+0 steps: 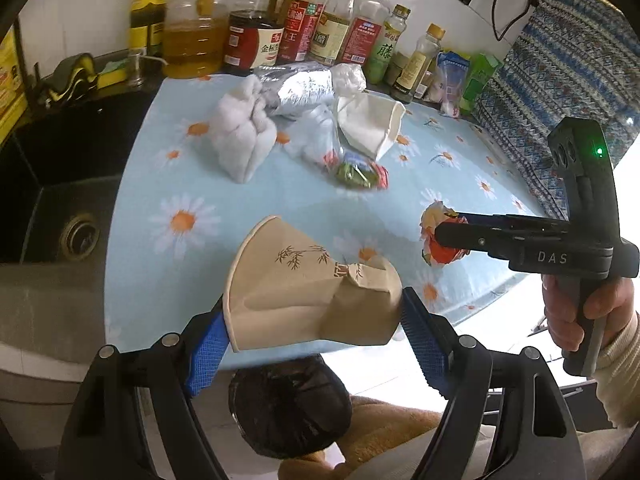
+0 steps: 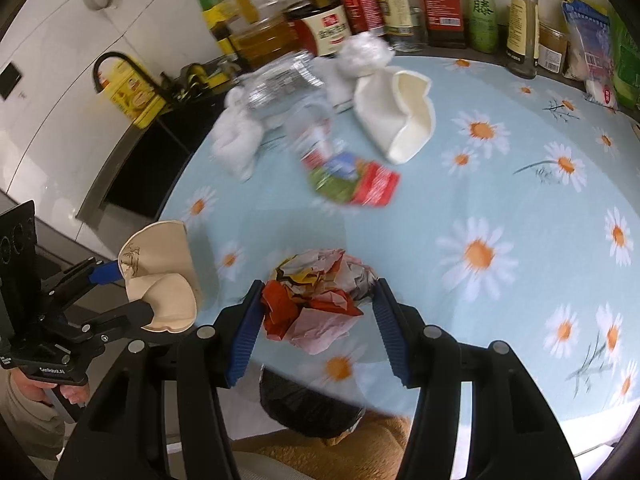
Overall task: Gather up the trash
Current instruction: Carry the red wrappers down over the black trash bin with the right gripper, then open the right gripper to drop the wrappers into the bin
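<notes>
My left gripper [image 1: 316,320] is shut on a crushed tan paper cup [image 1: 304,288], held at the near edge of the daisy-print table; it also shows in the right wrist view [image 2: 160,280]. My right gripper [image 2: 320,312] is shut on a crumpled red and white paper wrapper [image 2: 316,300], also seen in the left wrist view [image 1: 440,240]. A black-lined trash bin [image 1: 288,408] sits on the floor below both grippers [image 2: 308,408]. On the table lie a crushed white cup [image 1: 372,124], white tissue wads [image 1: 240,136], a foil bag [image 1: 300,88] and a colourful snack wrapper [image 1: 356,172].
Bottles of oil and sauce [image 1: 304,16] line the back wall. A dark sink [image 1: 60,200] lies left of the table [image 1: 280,208]. A patterned cloth [image 1: 560,80] hangs at the right. A tan cushion [image 1: 384,432] sits beside the bin.
</notes>
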Tool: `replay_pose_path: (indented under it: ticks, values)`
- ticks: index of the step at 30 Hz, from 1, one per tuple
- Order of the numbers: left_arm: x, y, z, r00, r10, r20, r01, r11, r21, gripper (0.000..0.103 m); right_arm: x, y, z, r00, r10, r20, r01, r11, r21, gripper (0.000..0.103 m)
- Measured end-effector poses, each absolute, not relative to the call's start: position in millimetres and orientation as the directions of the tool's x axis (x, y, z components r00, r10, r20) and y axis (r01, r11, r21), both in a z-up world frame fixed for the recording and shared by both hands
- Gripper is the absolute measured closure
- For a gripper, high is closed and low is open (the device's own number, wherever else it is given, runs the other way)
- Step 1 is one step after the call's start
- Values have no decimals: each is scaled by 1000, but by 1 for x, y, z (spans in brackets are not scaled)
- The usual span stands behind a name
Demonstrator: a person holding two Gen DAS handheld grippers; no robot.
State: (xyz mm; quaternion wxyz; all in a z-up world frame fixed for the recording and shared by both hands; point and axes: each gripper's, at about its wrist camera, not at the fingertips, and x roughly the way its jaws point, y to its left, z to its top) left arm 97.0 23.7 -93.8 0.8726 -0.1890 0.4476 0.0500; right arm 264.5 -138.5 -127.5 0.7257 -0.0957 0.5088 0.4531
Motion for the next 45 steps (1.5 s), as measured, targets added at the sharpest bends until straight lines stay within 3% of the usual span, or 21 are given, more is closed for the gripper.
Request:
replay_pose_path:
  ticks: [20,45]
  values:
    - [1,12,-116,590,-147,-794,-244,905,-349,25,149,-150,-157,-2,544,-839,-718,583,380,48]
    - [-9,-2,-230,379,-261,-888,-320,863,-390,25,140,-160,-266,-125,434,-892,-612,674,414,47]
